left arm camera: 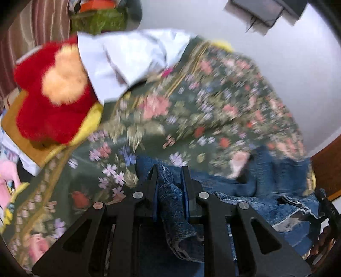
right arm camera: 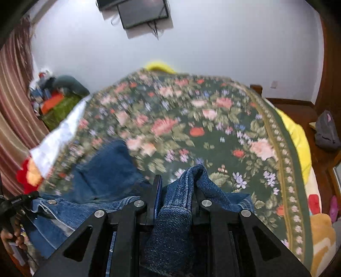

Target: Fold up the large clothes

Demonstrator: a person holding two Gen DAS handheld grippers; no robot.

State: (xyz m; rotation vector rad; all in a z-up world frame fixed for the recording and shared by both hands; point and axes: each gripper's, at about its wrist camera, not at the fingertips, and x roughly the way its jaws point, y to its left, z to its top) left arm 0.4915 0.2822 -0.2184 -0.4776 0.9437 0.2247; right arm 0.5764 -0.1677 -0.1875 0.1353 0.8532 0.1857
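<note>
A pair of blue jeans (left arm camera: pixel 266 191) lies crumpled on a dark green floral bedspread (left arm camera: pixel 170 110). My left gripper (left arm camera: pixel 169 170) is shut on a fold of the denim, which bunches between its fingers and hangs back toward the camera. In the right wrist view the jeans (right arm camera: pixel 102 170) spread to the left, with the waistband and a metal button (right arm camera: pixel 51 202) at lower left. My right gripper (right arm camera: pixel 178 181) is shut on another bunch of the denim, lifted above the bedspread (right arm camera: pixel 191 127). Both views are blurred by motion.
A red and orange plush cushion (left arm camera: pixel 53 91) and a white garment (left arm camera: pixel 127 61) lie at the bed's far left. A yellow blanket (right arm camera: pixel 296 136) edges the bed on the right. A striped curtain (right arm camera: pixel 15 110), a wall-mounted screen (right arm camera: pixel 142 12) and a wooden floor with a dark bag (right arm camera: pixel 326 132) surround it.
</note>
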